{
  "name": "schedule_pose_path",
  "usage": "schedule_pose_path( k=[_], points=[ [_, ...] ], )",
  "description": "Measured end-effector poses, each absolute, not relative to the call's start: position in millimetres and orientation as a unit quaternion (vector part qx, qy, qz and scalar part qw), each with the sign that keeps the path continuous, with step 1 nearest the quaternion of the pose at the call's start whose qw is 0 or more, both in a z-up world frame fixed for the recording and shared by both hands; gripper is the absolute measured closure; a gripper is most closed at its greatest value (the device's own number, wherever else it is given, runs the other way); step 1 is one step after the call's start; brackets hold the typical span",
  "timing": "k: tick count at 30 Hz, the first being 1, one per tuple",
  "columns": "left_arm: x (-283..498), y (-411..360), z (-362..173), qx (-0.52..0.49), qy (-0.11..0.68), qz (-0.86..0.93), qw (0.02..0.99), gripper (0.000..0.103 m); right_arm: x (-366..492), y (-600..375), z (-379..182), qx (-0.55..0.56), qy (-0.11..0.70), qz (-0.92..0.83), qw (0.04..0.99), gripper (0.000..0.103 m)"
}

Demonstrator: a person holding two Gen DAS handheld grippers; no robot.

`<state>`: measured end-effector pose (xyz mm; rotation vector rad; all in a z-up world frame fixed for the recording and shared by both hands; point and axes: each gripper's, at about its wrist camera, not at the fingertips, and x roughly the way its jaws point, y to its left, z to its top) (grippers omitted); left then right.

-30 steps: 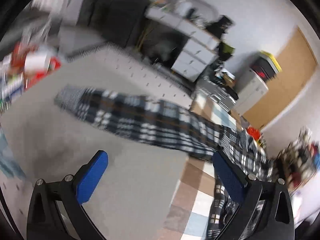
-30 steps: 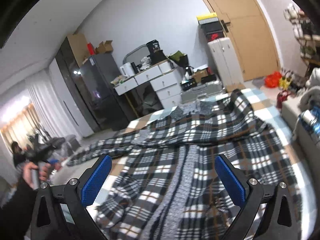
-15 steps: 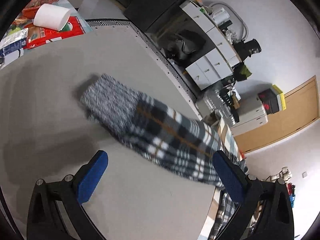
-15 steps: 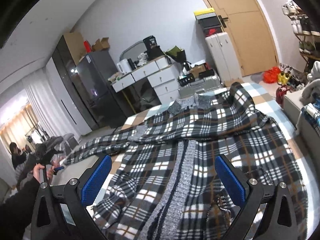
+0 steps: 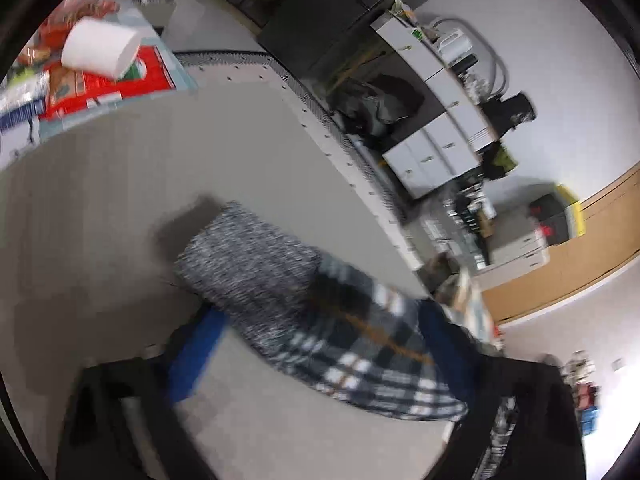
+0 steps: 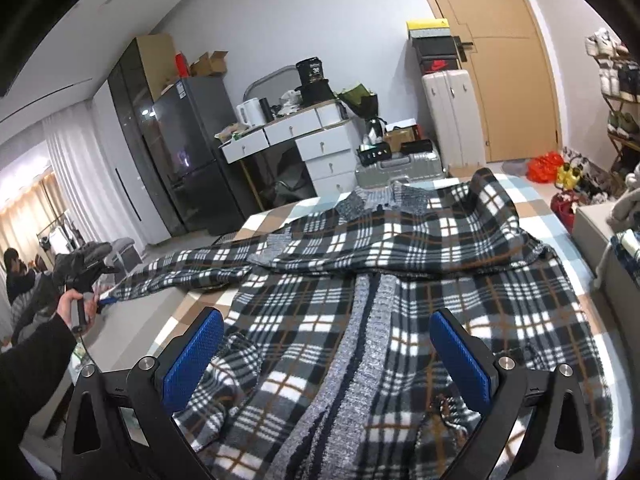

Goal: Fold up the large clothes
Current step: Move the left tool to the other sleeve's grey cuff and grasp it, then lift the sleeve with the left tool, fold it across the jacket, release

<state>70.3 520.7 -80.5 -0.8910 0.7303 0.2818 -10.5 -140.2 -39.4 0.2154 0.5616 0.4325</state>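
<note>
- Cluttered bedroom all round you: a checked bedspread point(image 6: 560, 216) covers the bed, and on the far side stand a white drawer desk point(image 6: 316, 140), a dark fridge point(image 6: 188, 152) to its left and a wooden door point(image 6: 516, 80) to the right.
- Your plaid cardigan point(image 6: 400, 300) lies spread open across the bed, its grey knit front band point(image 6: 360, 344) running from near to far and its collar at the far edge.
- Its left sleeve point(image 5: 360, 336) stretches away to the left, off the bedspread and onto a plain grey surface point(image 5: 120, 200); the grey knit cuff point(image 5: 248, 264) forms its end.
- Your left gripper point(image 5: 316, 348) has just been closing its jaws. The sleeve lies between the blue pads point(image 5: 196, 356) just behind the cuff, but the blur hides whether they press it.
- Your right gripper point(image 6: 326, 354) hangs over the near part of the cardigan with its jaws wide apart and nothing held.
- Your left hand point(image 6: 74, 308), in a dark sleeve, shows at the far left of the right wrist view.
- Beyond the cuff, a white paper roll point(image 5: 100, 46) rests on red packaging.
</note>
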Motion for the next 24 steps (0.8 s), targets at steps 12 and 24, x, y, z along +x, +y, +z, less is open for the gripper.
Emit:
schedule_pose_path(
  k=[12, 24],
  points=[
    [63, 510, -53, -0.385, 0.302, 0.135, 0.862, 0.096, -10, -140, -41, 0.110, 0.282, 0.226, 0.926, 0.000],
    [73, 515, -58, -0.397, 0.259, 0.037, 0.880, 0.056, -8, -147, -41, 0.156, 0.288, 0.243, 0.913, 0.000]
  ],
)
